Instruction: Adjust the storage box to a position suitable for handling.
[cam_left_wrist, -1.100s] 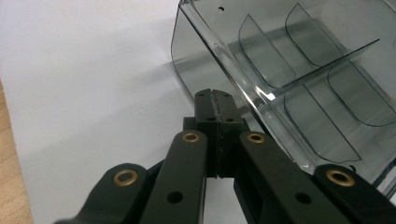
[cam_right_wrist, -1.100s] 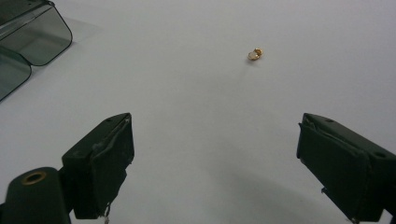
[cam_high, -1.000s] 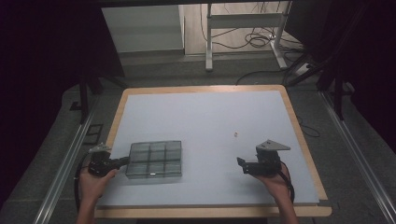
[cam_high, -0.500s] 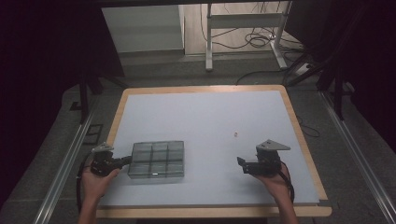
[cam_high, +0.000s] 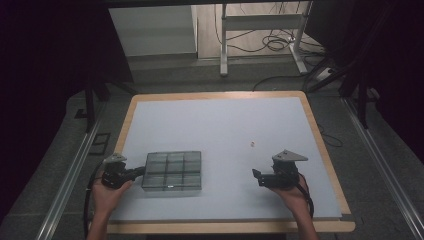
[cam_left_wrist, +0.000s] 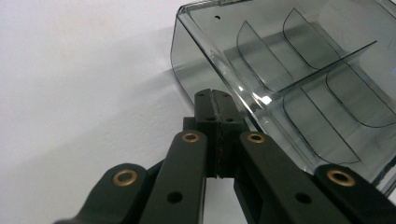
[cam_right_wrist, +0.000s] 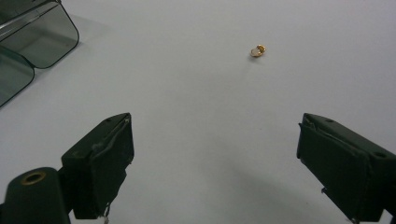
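Note:
A clear smoky plastic box (cam_high: 172, 171) with a grid of compartments lies on the pale table top (cam_high: 220, 120) at the front left. In the left gripper view the box (cam_left_wrist: 299, 79) shows its curved dividers and no contents. My left gripper (cam_high: 142, 171) is shut with nothing between its jaws, and its tips (cam_left_wrist: 215, 100) rest against the box's left side wall. My right gripper (cam_high: 256, 176) stands open at the front right, low over the table. Ahead of the right gripper (cam_right_wrist: 215, 135) lies a tiny gold and white object (cam_right_wrist: 258, 50), which also sits right of the box (cam_high: 252, 144).
A wooden rim (cam_high: 320, 145) frames the table. One corner of the box (cam_right_wrist: 32, 28) is at the upper left of the right gripper view. Beyond the table are desk legs and cables (cam_high: 270, 45) on the floor, and metal rails run along both sides.
My left gripper has edged slightly to the right, and the box has slid a little to the right with it. The right gripper has stayed in place.

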